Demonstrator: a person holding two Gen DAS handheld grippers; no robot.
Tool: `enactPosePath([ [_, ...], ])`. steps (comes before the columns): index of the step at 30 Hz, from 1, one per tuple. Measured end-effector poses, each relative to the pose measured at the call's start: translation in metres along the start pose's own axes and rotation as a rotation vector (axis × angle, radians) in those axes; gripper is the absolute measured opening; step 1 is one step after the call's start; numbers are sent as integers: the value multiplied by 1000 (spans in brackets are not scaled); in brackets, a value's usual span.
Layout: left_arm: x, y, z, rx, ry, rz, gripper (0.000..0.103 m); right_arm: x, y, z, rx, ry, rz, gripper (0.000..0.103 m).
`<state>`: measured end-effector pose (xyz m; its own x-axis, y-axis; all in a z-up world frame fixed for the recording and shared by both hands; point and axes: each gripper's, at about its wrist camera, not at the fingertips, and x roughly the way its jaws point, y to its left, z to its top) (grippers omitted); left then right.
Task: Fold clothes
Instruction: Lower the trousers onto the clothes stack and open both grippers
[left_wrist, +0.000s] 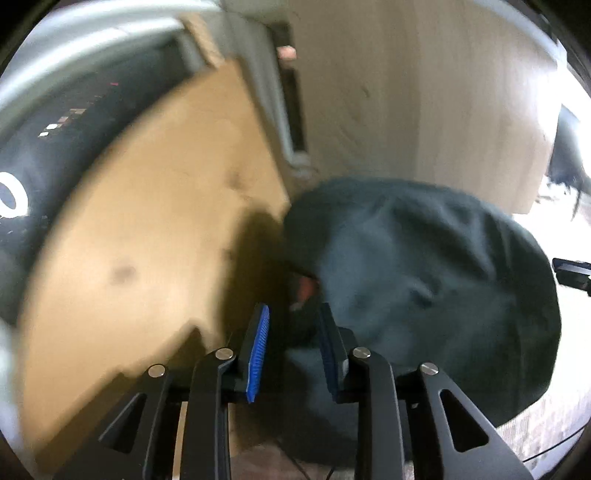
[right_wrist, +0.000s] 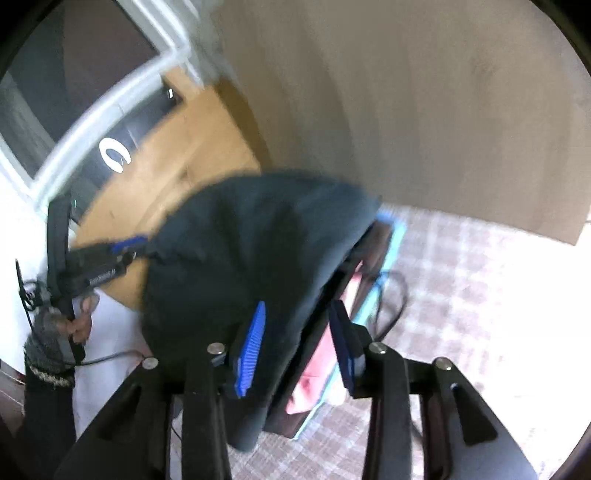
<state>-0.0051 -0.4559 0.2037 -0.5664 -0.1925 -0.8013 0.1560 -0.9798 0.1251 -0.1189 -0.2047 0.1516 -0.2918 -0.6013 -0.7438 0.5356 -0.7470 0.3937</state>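
Note:
A dark teal garment (left_wrist: 417, 273) hangs in a bunched mass in front of both cameras, off the table. My left gripper (left_wrist: 293, 317) has its blue pads apart with the cloth's edge lying between them; I cannot tell if it grips. In the right wrist view the same garment (right_wrist: 255, 243) drapes between my right gripper's (right_wrist: 299, 314) blue pads, which also stand apart. The left gripper (right_wrist: 110, 258) shows at the left in that view, held by a gloved hand (right_wrist: 55, 332) and touching the cloth's edge.
A tan wooden tabletop (left_wrist: 147, 236) lies to the left, with a dark panel with a white ring logo (right_wrist: 114, 153) behind it. A beige wall or board (left_wrist: 424, 92) stands behind. A checked floor (right_wrist: 461, 295) lies below, with pink and dark items (right_wrist: 321, 369) and a black cable (right_wrist: 395, 295).

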Motion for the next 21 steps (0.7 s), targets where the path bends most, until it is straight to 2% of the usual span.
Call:
enactPosePath([
  [3, -16, -5, 13, -22, -69, -41, 24, 5, 4, 9, -26, -17, -20, 37],
  [6, -1, -21, 36, 6, -76, -94, 24, 10, 7, 19, -51, -34, -40, 37],
  [10, 53, -27, 52, 15, 15, -109, 26, 16, 12, 32, -86, -56, -67, 37],
  [11, 71, -28, 51, 22, 57, -87, 27, 18, 14, 35, -94, -62, -74, 37],
  [13, 104, -25, 45, 29, 145, -38, 27, 45, 13, 27, -120, 2, -132, 37],
  [14, 107, -22, 42, 29, 155, -14, 27, 44, 15, 24, -142, -3, -149, 37],
  [17, 77, -14, 36, 8, 89, 36, 25, 15, 23, 20, -155, -55, -132, 37],
  [19, 47, -16, 27, -5, 27, 10, 25, -7, 33, 11, -164, -94, -83, 37],
  [21, 28, -24, 12, 0, -1, -42, 26, -22, 45, 0, -185, -120, -47, 37],
])
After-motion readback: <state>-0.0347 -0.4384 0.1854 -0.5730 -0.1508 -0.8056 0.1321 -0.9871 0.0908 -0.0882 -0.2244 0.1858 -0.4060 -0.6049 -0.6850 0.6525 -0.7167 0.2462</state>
